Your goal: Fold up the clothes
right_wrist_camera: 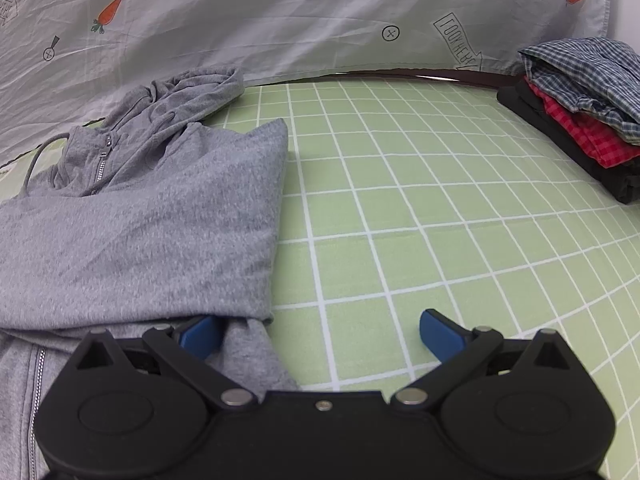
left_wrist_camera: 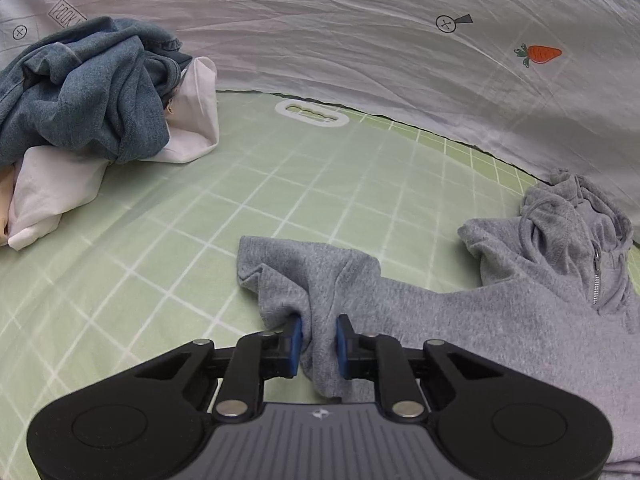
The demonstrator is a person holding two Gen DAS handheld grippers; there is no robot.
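Left claw [left_wrist_camera: 318,338] pinching fuzzy grey hoodie [left_wrist_camera: 460,320] sleeve, right claw [right_wrist_camera: 320,334] spread wide, gridded green mat [right_wrist_camera: 400,200]

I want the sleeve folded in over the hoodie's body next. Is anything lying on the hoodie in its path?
Nothing visible does. The left gripper is shut on the grey sleeve, and the hoodie's body lies bare. The unfolded pile of clothes and the folded stack sit well off to either side on the green grid sheet.
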